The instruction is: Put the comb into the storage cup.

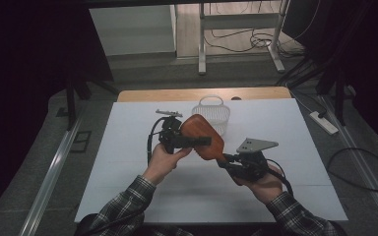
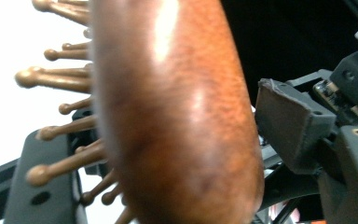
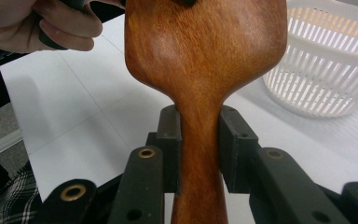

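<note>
Here the white table top (image 1: 128, 162) is the largest thing in the high view, with a strip of bare wood along its far edge. A white slatted plastic basket (image 1: 211, 114) stands on it near that far edge, upright with its handle up; in the right gripper view it sits just behind the brush head, apart from it.

Above the middle of the table a wooden paddle hairbrush (image 1: 203, 135) is held off the surface between the two grippers, its smooth brown back facing the high camera, head toward the basket and handle toward the person's right.

The right gripper (image 1: 228, 161) has its two black pads pressed on either side of the narrow handle (image 3: 200, 140), gripping it firmly. The person's right hand (image 1: 263, 187) wraps the gripper body.

The left gripper (image 1: 193, 141) reaches across the brush head. In the left gripper view the head lies between its jaws, bristle side toward one jaw and smooth back toward the other, whose pad stands just clear of the wood; the ball-tipped wooden bristles (image 2: 56, 79) point away from the back. The left hand (image 1: 165, 160) holds that gripper from below.
</note>
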Tool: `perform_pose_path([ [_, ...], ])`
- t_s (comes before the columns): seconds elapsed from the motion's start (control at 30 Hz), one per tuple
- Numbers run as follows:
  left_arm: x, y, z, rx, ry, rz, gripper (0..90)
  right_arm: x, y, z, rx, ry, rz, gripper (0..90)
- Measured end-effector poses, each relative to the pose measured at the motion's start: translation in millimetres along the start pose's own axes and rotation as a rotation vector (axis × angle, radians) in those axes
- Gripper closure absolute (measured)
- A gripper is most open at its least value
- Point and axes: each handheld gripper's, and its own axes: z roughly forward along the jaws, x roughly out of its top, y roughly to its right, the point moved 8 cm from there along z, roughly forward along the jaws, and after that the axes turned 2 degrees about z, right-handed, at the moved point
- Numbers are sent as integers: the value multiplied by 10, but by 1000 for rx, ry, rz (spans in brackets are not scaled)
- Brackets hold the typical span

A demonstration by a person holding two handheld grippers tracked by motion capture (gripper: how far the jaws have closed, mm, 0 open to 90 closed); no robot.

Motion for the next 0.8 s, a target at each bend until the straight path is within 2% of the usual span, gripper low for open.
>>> perform_pose_path([
  [0.23, 3, 23, -26, -76, 16, -68, 408, -24, 22, 16, 21, -14, 4, 720],
  [0.4, 13, 53, -40, -112, 25, -83, 480, -48, 26, 42, 15, -28, -17, 719],
  [0.63, 11, 95, -25, -126, 36, -61, 536, -62, 57, 53, 7, -38, -32, 707],
  [0.8, 30, 131, -27, -89, 39, -21, 541, -60, 72, 43, 41, -33, -12, 613],
])
